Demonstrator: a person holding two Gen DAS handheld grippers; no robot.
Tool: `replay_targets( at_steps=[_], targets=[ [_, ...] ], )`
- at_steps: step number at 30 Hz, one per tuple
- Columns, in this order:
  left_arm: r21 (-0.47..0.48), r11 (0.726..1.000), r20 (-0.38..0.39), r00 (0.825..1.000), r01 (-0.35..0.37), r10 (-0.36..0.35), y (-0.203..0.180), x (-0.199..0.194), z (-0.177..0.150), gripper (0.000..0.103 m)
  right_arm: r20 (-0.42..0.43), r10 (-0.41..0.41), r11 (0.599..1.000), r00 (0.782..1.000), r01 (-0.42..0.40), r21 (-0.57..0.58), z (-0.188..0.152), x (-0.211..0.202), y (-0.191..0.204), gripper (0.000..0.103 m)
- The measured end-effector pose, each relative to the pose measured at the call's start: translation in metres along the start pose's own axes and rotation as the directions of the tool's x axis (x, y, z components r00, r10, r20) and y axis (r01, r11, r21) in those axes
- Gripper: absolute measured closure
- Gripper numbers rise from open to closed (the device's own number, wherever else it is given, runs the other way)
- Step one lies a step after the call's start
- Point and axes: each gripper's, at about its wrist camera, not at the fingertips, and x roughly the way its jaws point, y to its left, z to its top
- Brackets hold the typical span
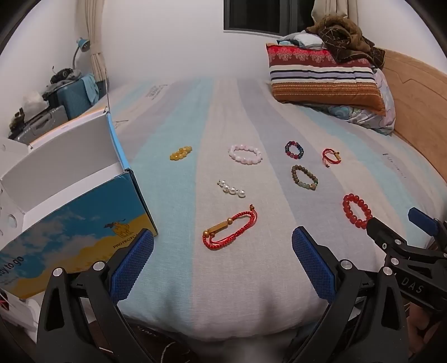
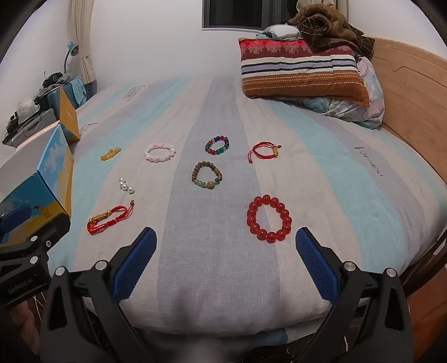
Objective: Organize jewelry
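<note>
Lying spread over the striped bedsheet (image 2: 335,173) are eight bracelets, among them a red bead bracelet (image 2: 268,218) nearest the right gripper (image 2: 225,261) and a red cord bracelet (image 1: 229,231) ahead of the left gripper (image 1: 222,261). Both jaws stand wide, empty. An open box (image 1: 75,220) sits left; pillows (image 2: 303,69) lie beyond.

A bed (image 2: 349,178) with a blue, grey and beige striped sheet fills the view. A striped pillow (image 2: 301,69) lies by the wooden headboard (image 2: 413,92), brown clothing (image 2: 327,25) heaped on it. A teal desk lamp (image 1: 82,46) stands far left.
</note>
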Motion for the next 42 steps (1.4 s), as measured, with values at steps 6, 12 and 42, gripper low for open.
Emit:
replay_targets(
  at_steps=[6,12,42],
  targets=[
    [-0.007,1.000,-0.002,1.000,0.006,-0.006,-0.0003,0.0019,0.0017,0.006,0.001,-0.001,1.000,1.000,0.001,0.000,-0.0003,-0.0003,-0.0006,0.007],
    [-0.004,1.000,0.000,1.000,-0.002,0.002,0.0013,-0.0023,0.0000,0.006,0.002,0.000,1.000,1.000,0.000,0.001,0.0002,-0.0005,-0.0006,0.007],
    [0.020,0.999,-0.014,0.999,-0.031,0.032,0.0021,-0.0026,0.0007,0.006,0.005,-0.001,1.000,1.000,0.001,0.000,0.0008,-0.0012,-0.0010,0.007]
  ],
)
